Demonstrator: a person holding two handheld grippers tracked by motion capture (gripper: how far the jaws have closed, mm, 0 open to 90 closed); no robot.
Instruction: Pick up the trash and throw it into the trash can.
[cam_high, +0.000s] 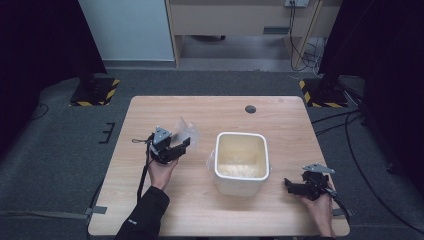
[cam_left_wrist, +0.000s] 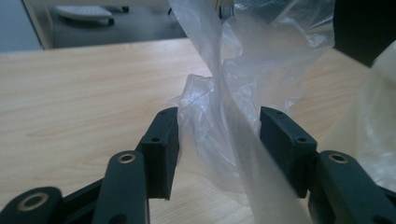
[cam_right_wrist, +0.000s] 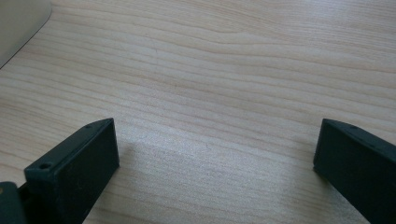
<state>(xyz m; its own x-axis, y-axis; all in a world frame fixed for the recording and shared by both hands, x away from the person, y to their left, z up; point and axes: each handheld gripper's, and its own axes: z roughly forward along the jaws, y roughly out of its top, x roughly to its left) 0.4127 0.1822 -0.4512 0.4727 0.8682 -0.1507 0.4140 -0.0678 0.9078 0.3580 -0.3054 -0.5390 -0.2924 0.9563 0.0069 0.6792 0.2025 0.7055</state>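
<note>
Our left gripper sits left of the white bin, and a clear plastic bag stands bunched right between its jaws. In the left gripper view the jaws are spread, one on each side of the crumpled film, close to it but not squeezing it; whether either pad touches the plastic we cannot tell. The bag rises up and away from the jaw tips, with the bin just beyond it, to the gripper's right.

Our right gripper rests low on the table on the far side of the bin, jaws wide apart with nothing but bare wood between them; a corner of the bin shows at its upper left.

The step in hand, as we judge it, is taking hold of the bag. To do it well we should close on the thick gathered fold, not on a single loose layer, which would likely slip out. We should keep the jaws level and close them slowly so the film does not squirt sideways. The right gripper can stay ready beside the bin to steady it or take the bag's other edge.
</note>
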